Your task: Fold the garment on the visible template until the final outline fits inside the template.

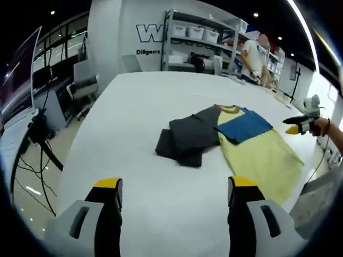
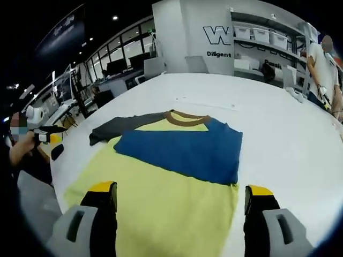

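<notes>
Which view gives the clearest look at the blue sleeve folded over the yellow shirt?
The right gripper view: the blue sleeve lies close and central across the yellow shirt, edges plain, just beyond the open right gripper. The left gripper view shows it smaller, farther off, beside the dark grey sleeve.

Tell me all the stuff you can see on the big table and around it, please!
table: one, white, fills the middle of both views
garment: one, yellow body, brown collar, one blue sleeve folded across the chest, one dark grey sleeve spread out to the side, lying flat on the table
dark grey folded cloth: one pile, on the table beside the garment, in the left gripper view
shelves with white bins: one rack, against the far wall
person in a white top: one, standing at the table's far end
left gripper: one, yellow-tipped fingers, open, over bare table
right gripper: one, yellow-tipped fingers, open, over the garment's yellow body
</notes>
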Tool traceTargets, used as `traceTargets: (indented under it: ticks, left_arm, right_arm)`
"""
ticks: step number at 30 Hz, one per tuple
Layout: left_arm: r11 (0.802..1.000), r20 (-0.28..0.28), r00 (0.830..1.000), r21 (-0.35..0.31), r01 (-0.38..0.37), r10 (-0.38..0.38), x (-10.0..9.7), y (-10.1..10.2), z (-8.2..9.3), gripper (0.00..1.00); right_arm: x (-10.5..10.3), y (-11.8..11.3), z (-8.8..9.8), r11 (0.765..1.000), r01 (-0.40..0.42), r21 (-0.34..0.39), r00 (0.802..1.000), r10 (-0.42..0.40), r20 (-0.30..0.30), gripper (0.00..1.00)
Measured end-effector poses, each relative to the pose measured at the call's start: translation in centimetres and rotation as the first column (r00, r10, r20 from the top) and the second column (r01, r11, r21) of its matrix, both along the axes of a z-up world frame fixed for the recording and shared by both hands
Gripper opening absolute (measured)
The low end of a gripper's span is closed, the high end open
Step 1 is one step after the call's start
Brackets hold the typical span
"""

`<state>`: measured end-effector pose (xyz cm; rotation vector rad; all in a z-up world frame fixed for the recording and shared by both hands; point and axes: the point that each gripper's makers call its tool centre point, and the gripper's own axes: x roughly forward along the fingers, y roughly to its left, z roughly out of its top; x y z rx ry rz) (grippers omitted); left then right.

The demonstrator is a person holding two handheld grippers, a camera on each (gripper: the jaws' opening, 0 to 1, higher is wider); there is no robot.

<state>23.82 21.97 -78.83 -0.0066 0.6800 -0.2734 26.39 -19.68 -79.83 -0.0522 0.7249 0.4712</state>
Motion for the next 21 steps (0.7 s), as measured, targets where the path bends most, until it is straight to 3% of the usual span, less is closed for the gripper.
traceTargets:
  ticks: [7,10,16,21]
  left_arm:
    - [1.000,0.002,1.000,0.021,-0.012,0.012,1.6,0.6,-0.5,0.78]
    - [0.998,-0.026,0.999,0.054,-0.021,0.022,2.4,1.3,-1.6,0.73]
    - [0.998,-0.034,0.998,0.035,-0.046,0.047,3.9,1.8,-2.9,0.64]
    - [0.997,-0.034,0.997,0.033,-0.066,0.067,5.1,2.0,-4.0,0.64]
  right_arm:
    - [-1.0,0.9,1.0,1.000,-0.027,0.009,1.000,0.027,0.014,0.99]
    - [-1.4,1.2,1.2,0.999,-0.037,0.006,0.999,0.037,0.019,0.99]
    - [-2.2,1.9,1.8,0.998,-0.057,0.005,0.998,0.057,0.024,0.99]
    - [-2.5,2.1,2.1,0.997,-0.076,0.010,0.997,0.076,0.027,0.99]
